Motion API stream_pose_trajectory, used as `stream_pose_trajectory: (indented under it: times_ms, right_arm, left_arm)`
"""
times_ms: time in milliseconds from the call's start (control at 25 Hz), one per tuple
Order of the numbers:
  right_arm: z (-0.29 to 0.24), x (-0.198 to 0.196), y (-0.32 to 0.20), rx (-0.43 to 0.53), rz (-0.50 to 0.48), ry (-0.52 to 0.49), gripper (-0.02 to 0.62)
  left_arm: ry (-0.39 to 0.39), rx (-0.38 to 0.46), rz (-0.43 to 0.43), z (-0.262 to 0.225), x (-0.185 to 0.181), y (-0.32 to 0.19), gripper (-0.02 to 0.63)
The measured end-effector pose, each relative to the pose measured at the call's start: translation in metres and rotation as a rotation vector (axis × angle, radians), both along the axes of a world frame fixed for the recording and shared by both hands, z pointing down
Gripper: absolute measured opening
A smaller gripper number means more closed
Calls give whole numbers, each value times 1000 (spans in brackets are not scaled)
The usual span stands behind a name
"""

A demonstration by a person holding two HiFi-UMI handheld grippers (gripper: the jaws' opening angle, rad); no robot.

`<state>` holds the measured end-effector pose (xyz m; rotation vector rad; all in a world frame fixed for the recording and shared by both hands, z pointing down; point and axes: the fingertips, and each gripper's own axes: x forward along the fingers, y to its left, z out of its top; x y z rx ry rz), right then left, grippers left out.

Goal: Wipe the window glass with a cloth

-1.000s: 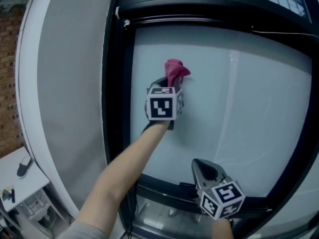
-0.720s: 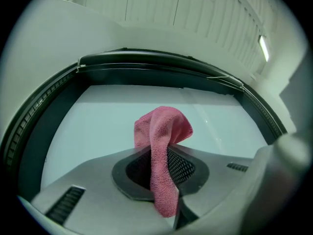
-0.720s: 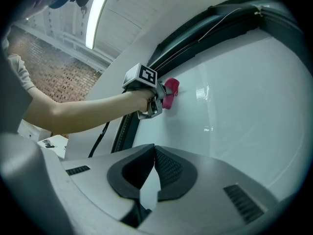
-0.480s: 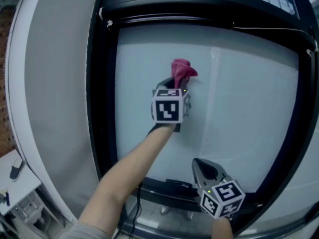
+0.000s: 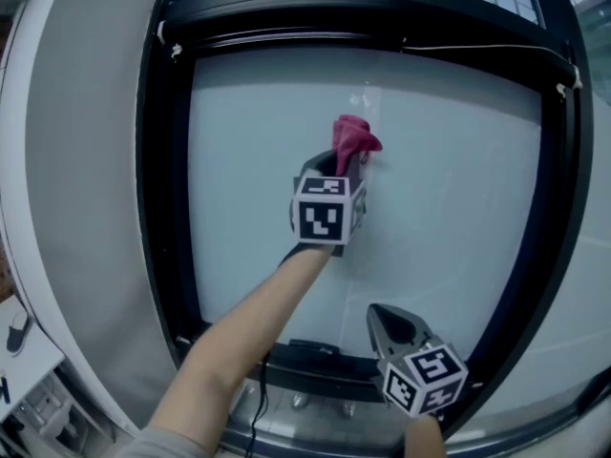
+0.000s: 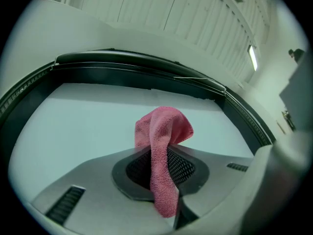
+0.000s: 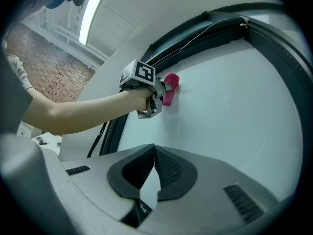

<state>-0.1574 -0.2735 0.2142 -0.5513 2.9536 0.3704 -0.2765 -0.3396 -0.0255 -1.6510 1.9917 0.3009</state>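
Note:
A pink cloth (image 5: pixel 355 139) is pressed against the pale window glass (image 5: pixel 458 179), a little above its middle. My left gripper (image 5: pixel 344 163) is shut on the cloth. In the left gripper view the cloth (image 6: pixel 164 131) droops over and between the jaws of the left gripper (image 6: pixel 159 168). My right gripper (image 5: pixel 380 311) hangs lower, in front of the window's bottom frame, shut with nothing in it. The right gripper view shows the closed tips of the right gripper (image 7: pixel 154 148) pointed at the glass, with the left gripper (image 7: pixel 161 94) and the cloth (image 7: pixel 170 93) up and to the left.
A thick black frame (image 5: pixel 170 208) surrounds the glass. A white wall (image 5: pixel 86 160) runs along its left. A black cable (image 5: pixel 258 404) hangs below the frame's lower left corner. A white table edge (image 5: pixel 17 351) shows at the far lower left.
My left gripper has slid the cloth to the right across the glass, away from the left frame. The right gripper has stayed in place.

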Motion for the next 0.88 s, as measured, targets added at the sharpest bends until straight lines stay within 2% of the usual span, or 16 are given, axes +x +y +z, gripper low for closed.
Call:
stream_pose_trajectory:
  times_ms: [600,880]
  right_arm:
    - [5,92,-37,-38,147,-25,0]
    - [8,133,-56,-42,201,-37,0]
  left_arm:
    - [-19,-4,119,3,101,-52,67]
    - [-25,-11,203,7,156,-79,66]
